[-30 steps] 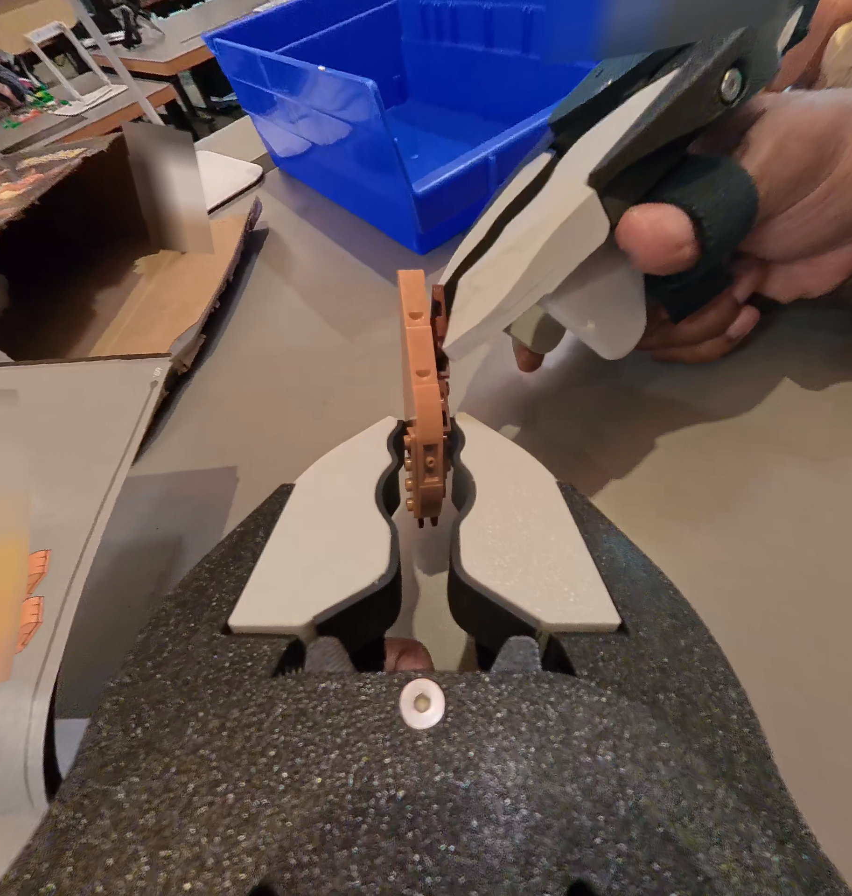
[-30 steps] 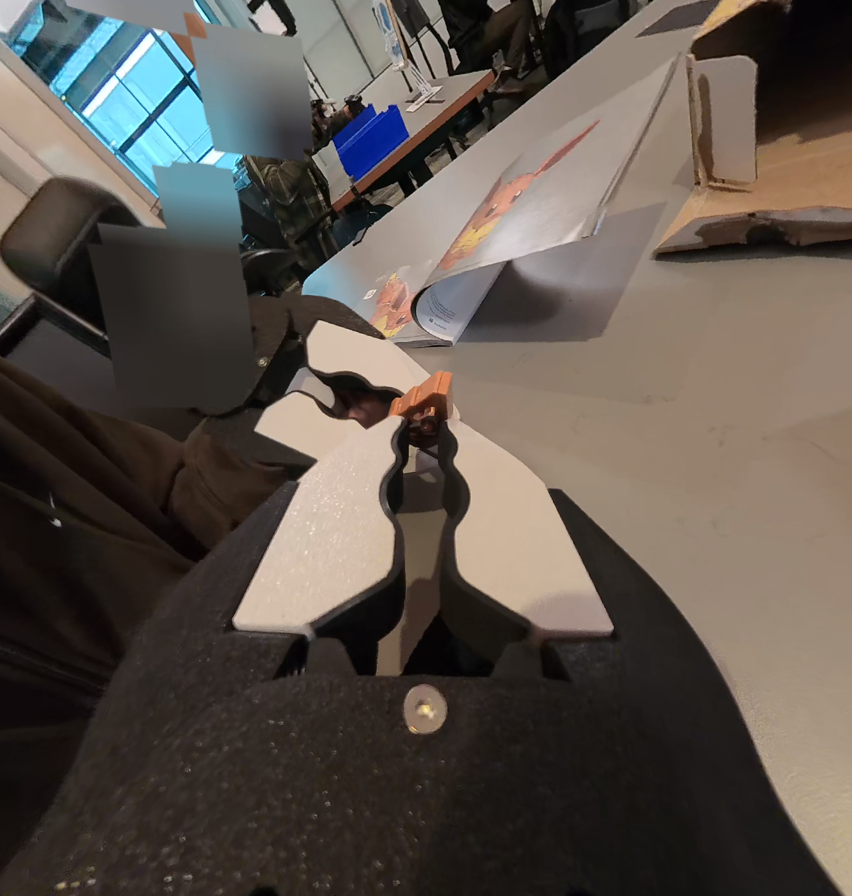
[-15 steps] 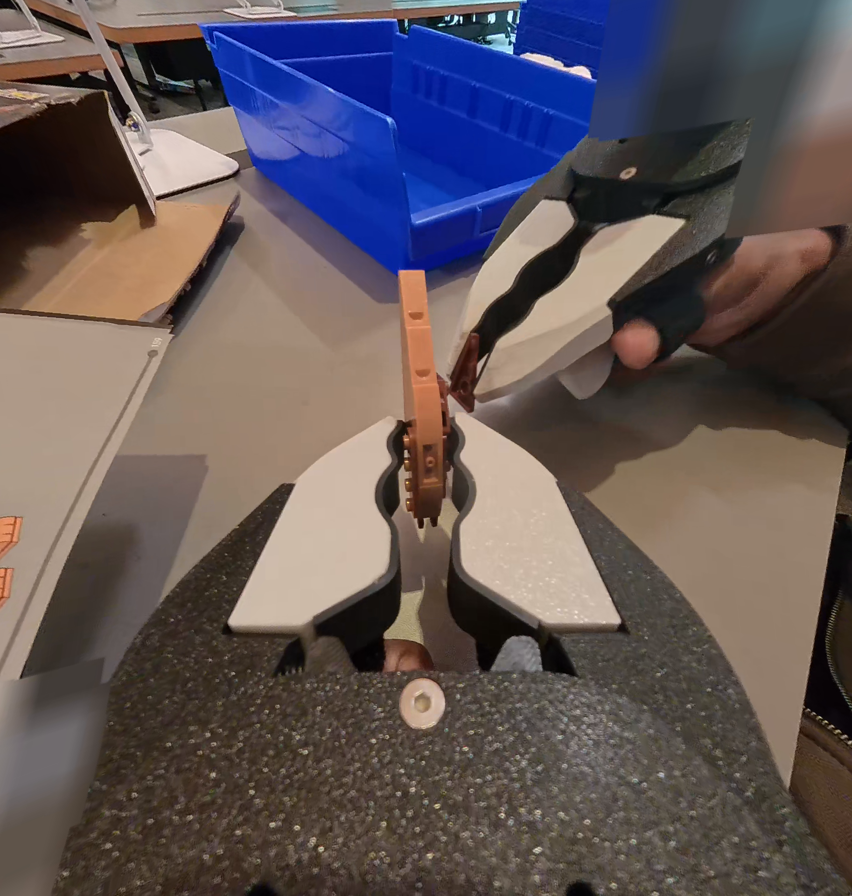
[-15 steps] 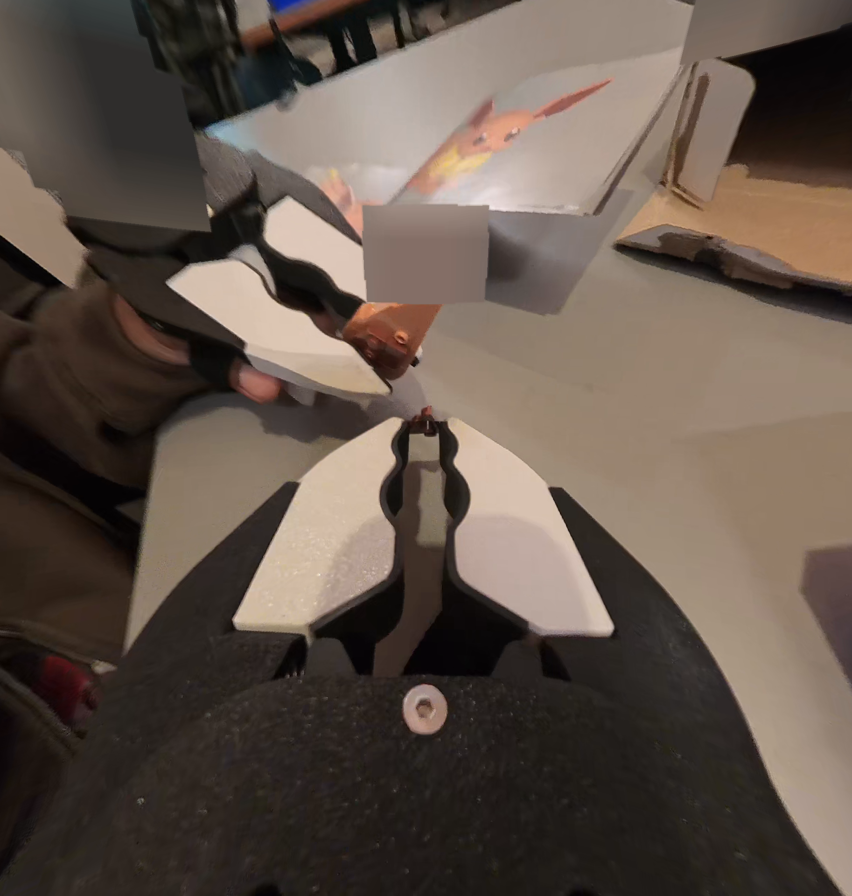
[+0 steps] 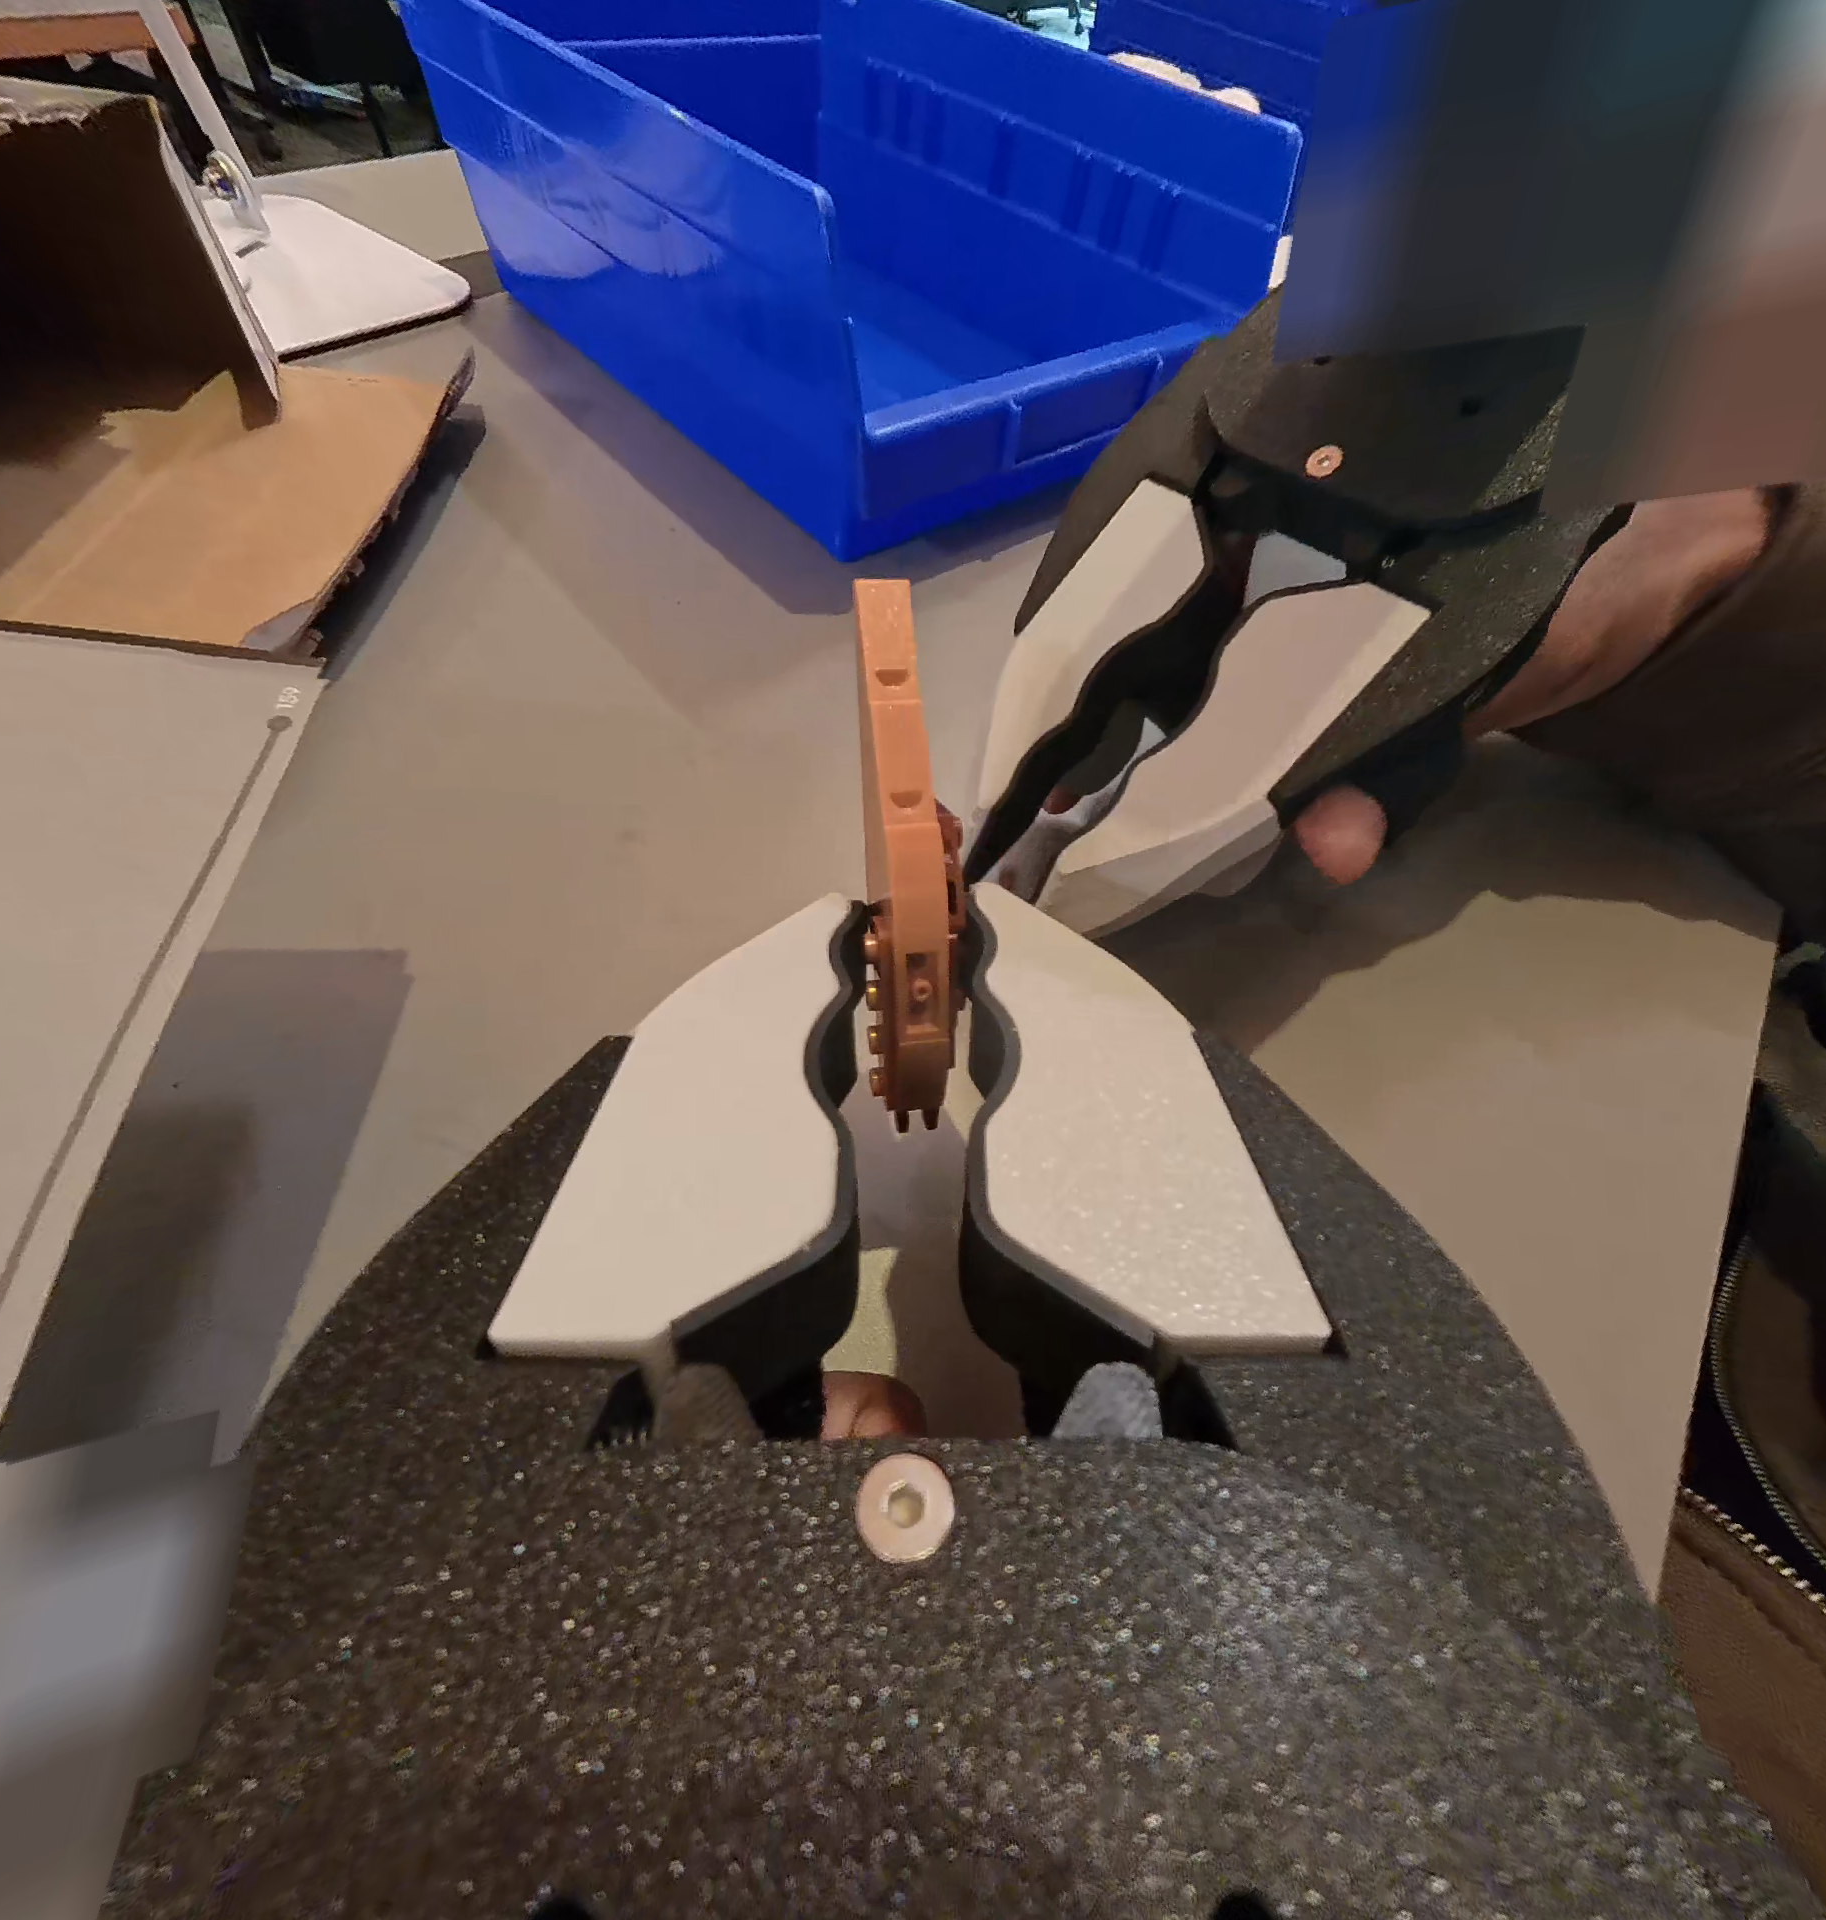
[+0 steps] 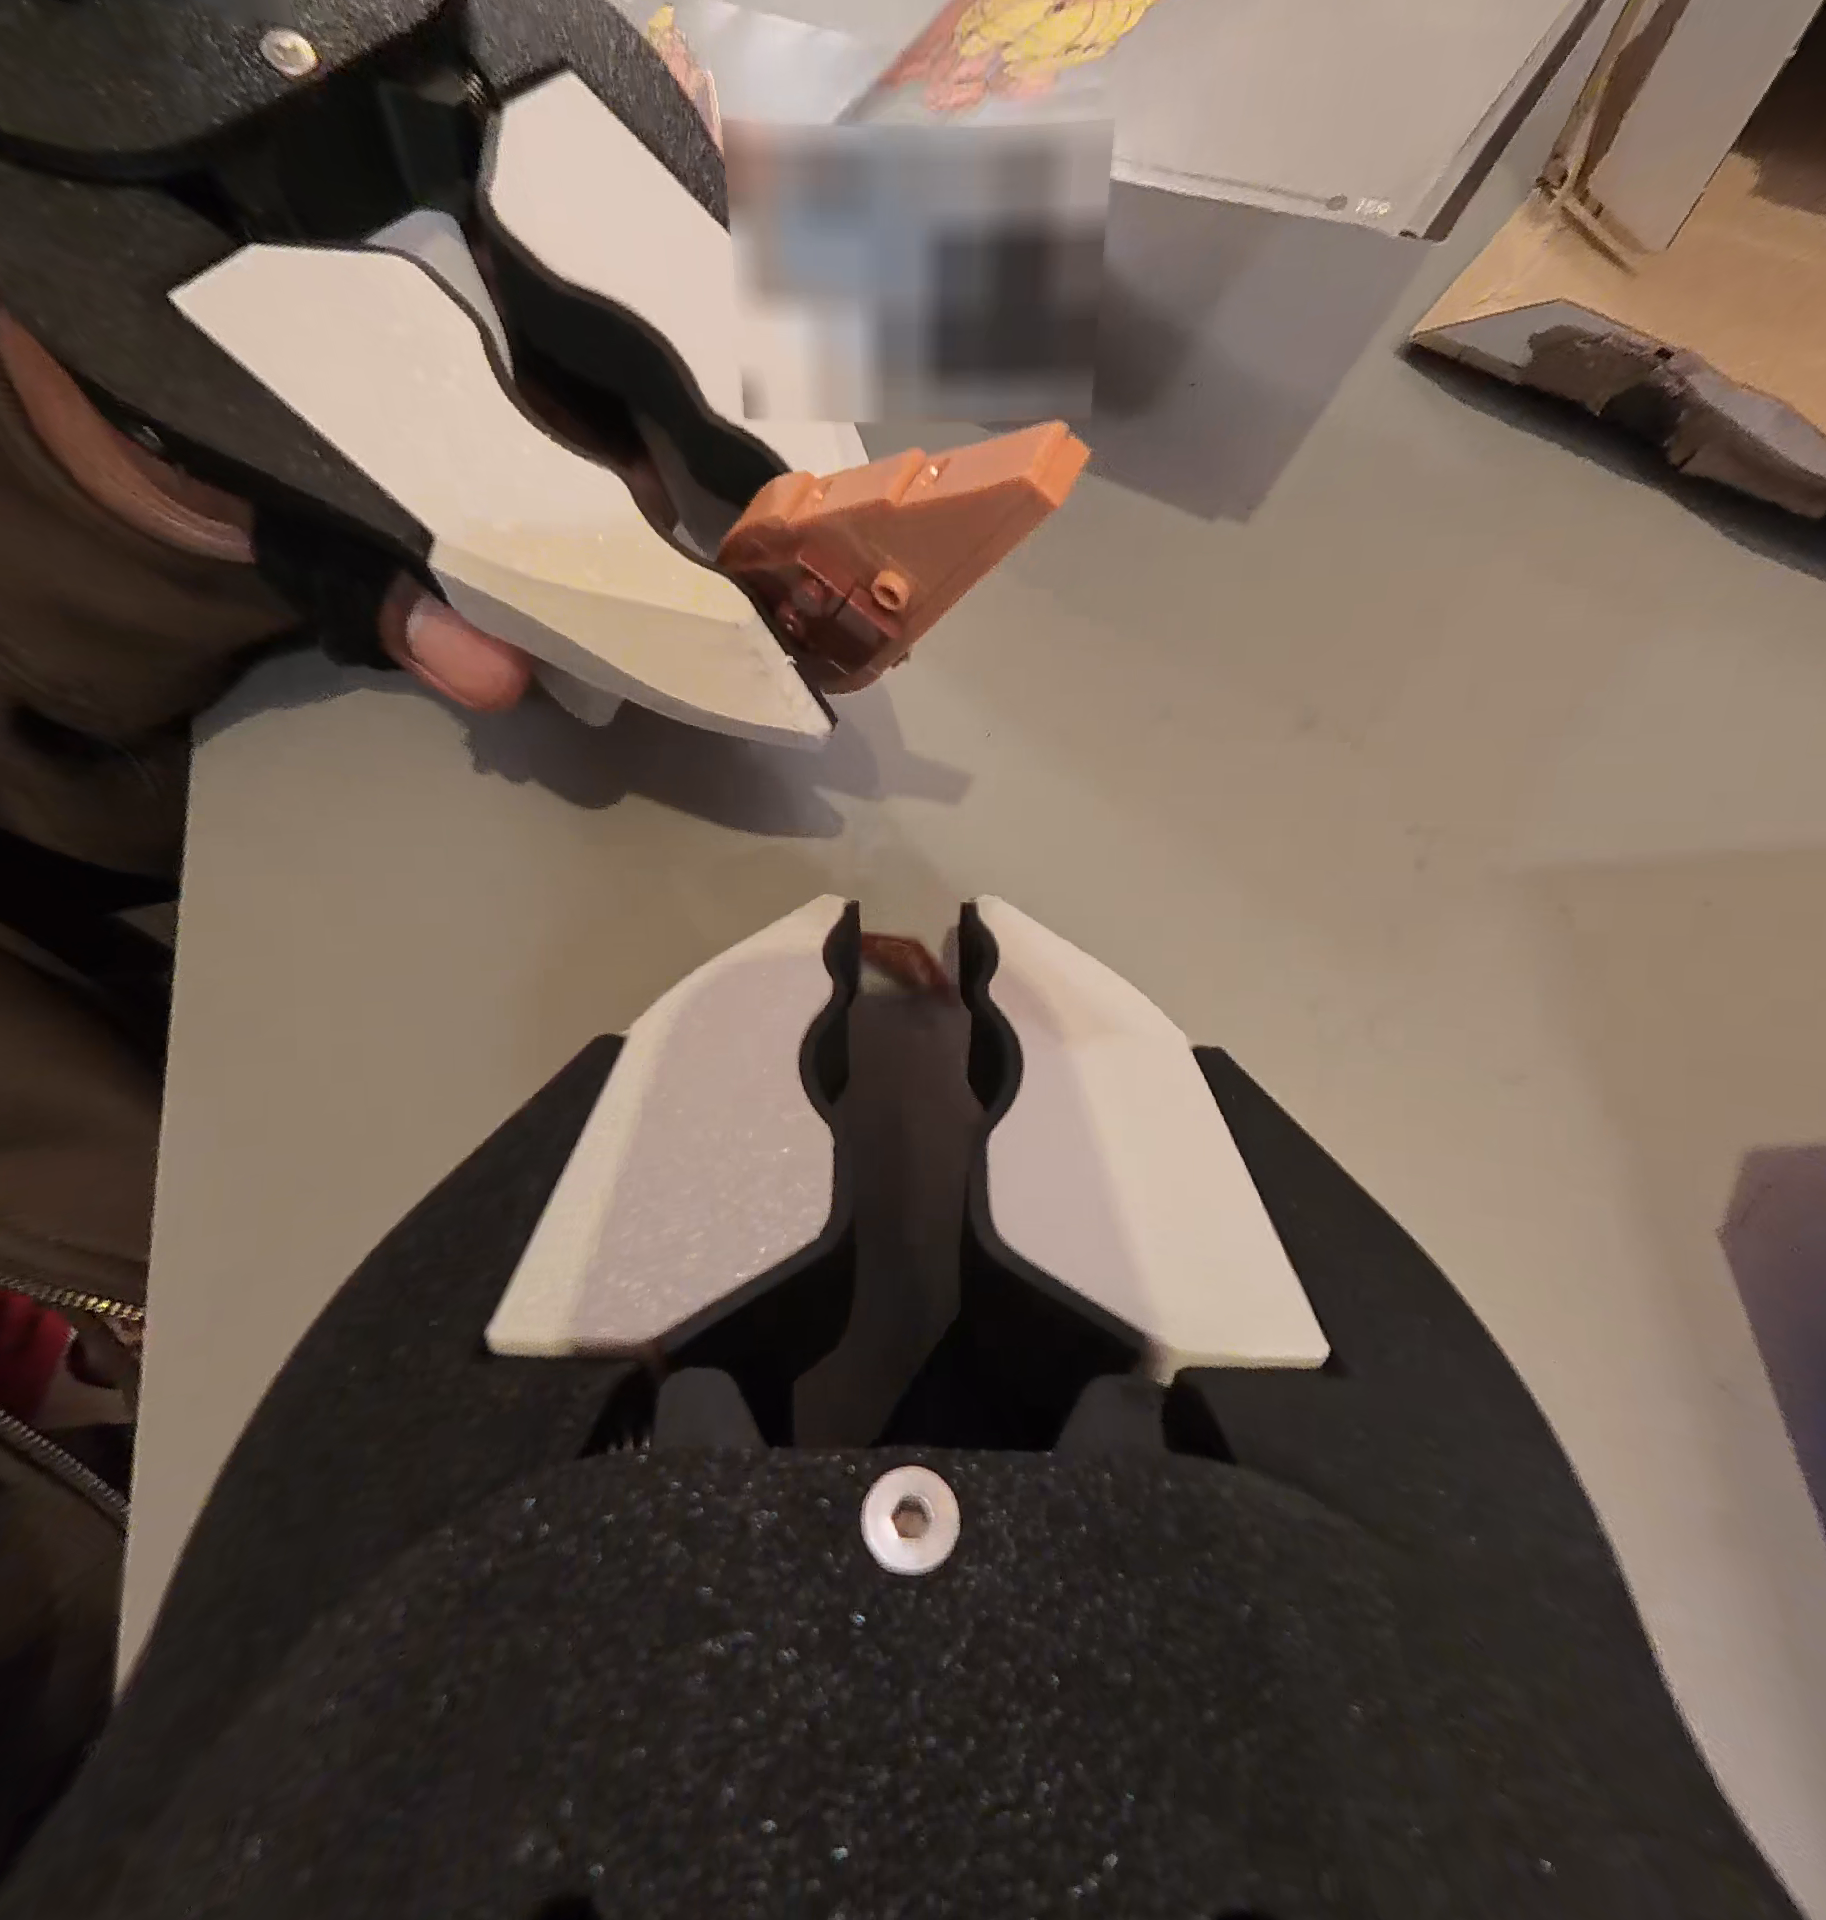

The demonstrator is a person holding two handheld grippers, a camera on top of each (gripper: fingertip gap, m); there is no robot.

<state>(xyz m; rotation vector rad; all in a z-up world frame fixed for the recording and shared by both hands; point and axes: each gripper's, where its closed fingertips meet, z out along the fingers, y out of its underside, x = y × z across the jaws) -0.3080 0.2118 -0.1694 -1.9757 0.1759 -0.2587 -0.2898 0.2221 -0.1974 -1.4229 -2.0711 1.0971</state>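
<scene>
My left gripper [image 5: 909,914] is shut on an orange-brown brick assembly [image 5: 893,748], a long flat piece held on edge above the grey table [image 5: 576,727]. It also shows in the right wrist view [image 6: 909,540], held by the left gripper [image 6: 795,603] at the upper left. My right gripper [image 6: 909,920] is open. A small reddish-brown piece [image 6: 904,958] lies blurred between its fingertips, with a gap to the left pad. In the left wrist view the right gripper [image 5: 976,868] has its tips just right of the assembly.
A blue bin [image 5: 888,312] stands behind the assembly. A torn cardboard box [image 5: 192,488] and a white stand base [image 5: 358,281] lie at the far left. An open booklet [image 5: 88,935] lies at the left. A person's gloved hands hold both grippers. Only a small space, under 4 cm, lies between the two pairs of fingers.
My right gripper's jaws have opened; the small reddish-brown piece pinched at their tips now sits slack between them. The left gripper keeps its hold on the assembly.
</scene>
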